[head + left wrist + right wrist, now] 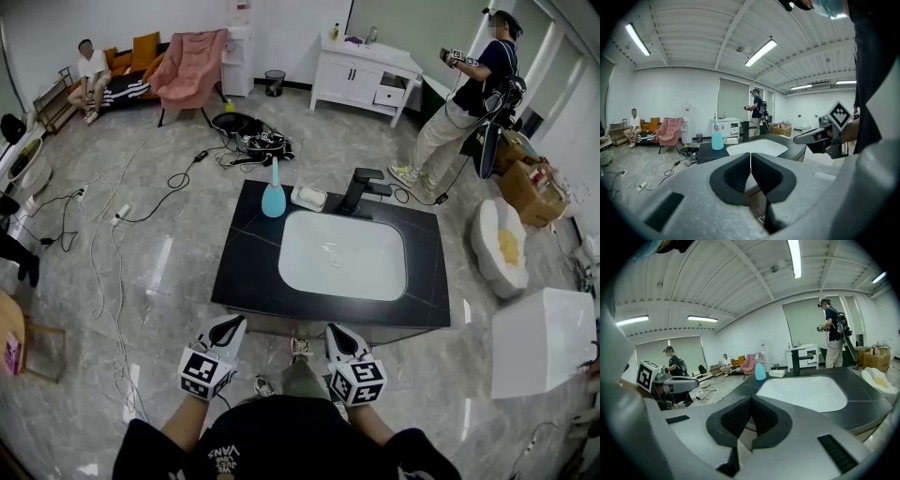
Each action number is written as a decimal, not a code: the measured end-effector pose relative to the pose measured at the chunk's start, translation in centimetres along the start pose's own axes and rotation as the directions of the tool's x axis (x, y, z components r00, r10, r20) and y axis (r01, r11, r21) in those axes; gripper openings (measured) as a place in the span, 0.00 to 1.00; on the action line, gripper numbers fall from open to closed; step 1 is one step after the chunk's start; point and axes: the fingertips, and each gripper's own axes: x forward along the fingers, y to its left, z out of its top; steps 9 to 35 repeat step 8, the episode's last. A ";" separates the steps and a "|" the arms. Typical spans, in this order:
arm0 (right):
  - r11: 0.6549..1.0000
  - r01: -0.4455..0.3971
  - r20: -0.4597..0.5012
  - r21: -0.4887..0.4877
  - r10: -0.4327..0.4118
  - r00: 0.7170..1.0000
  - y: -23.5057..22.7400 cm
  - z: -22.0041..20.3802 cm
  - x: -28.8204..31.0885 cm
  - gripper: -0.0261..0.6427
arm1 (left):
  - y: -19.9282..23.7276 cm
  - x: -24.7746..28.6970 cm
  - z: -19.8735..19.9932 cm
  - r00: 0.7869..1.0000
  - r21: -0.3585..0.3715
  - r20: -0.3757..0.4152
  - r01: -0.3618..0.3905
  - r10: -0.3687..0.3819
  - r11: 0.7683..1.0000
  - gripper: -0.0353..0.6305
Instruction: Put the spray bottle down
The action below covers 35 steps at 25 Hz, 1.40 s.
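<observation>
Blue spray bottle (pixel 273 197) upright on counter (pixel 246 267); left hand-held gripper (pixel 750 161) closed, empty; right hand-held gripper (pixel 749 404) likewise

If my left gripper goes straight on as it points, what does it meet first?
The left gripper would probably meet the black counter at its near edge, before the white basin; depth unclear.

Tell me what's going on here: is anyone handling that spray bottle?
No one is. A person stands at the near edge of a black counter with a white sink, holding the left claw and right claw low in front of it. Both are shut and empty. The blue spray bottle stands upright at the counter's far left, beside a white dish and left of the black faucet, well clear of both claws. It looks already set down.
</observation>
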 end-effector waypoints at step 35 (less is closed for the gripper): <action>1.000 0.006 0.002 -0.003 -0.006 1.000 -0.1 0.3 0.3 0.04 | 0.9 0.3 -0.3 1.000 0.040 -0.004 -0.011 0.011 0.999 0.09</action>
